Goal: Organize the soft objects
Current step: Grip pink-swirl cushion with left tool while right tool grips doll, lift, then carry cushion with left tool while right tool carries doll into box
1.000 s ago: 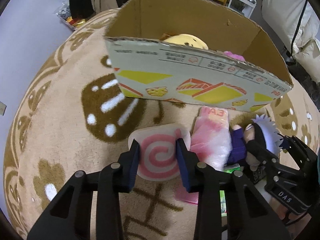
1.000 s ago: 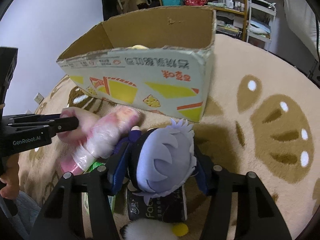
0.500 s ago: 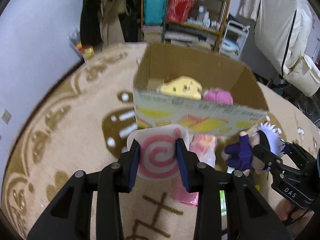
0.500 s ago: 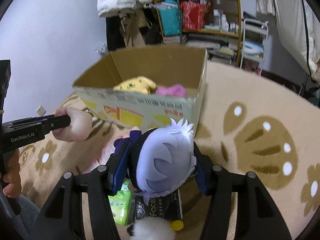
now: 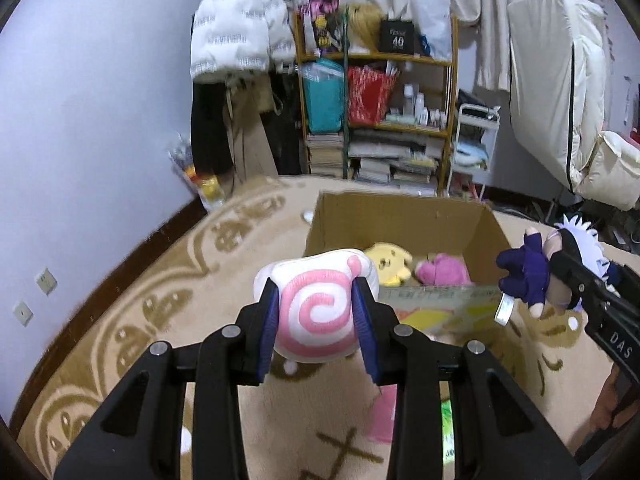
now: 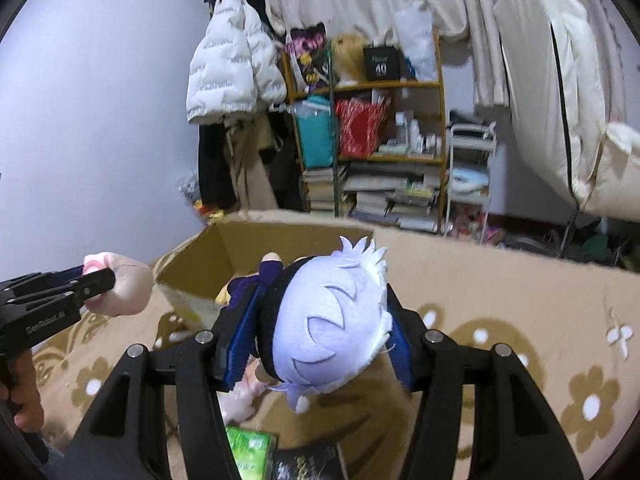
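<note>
My left gripper (image 5: 316, 320) is shut on a white plush with a pink spiral (image 5: 316, 316), held up in the air in front of the open cardboard box (image 5: 400, 216). My right gripper (image 6: 316, 340) is shut on a doll with pale lilac hair and dark clothes (image 6: 332, 320), also lifted, near the box's (image 6: 216, 252) near corner. In the left wrist view the doll (image 5: 536, 268) and right gripper show at the right. In the right wrist view the spiral plush (image 6: 124, 288) shows at the left. A yellow plush (image 5: 390, 264) and a pink plush (image 5: 442, 270) lie in the box.
The box stands on a beige patterned rug (image 5: 140, 300). On the rug below lie a pink plush (image 6: 240, 400), a green packet (image 6: 250, 452) and a dark packet (image 6: 308, 464). Behind the box are a cluttered shelf (image 5: 380, 120), hanging coats and a white trolley (image 5: 472, 148).
Both grippers have risen from the rug with their plush toys. The box now lies lower in view and its inside shows.
</note>
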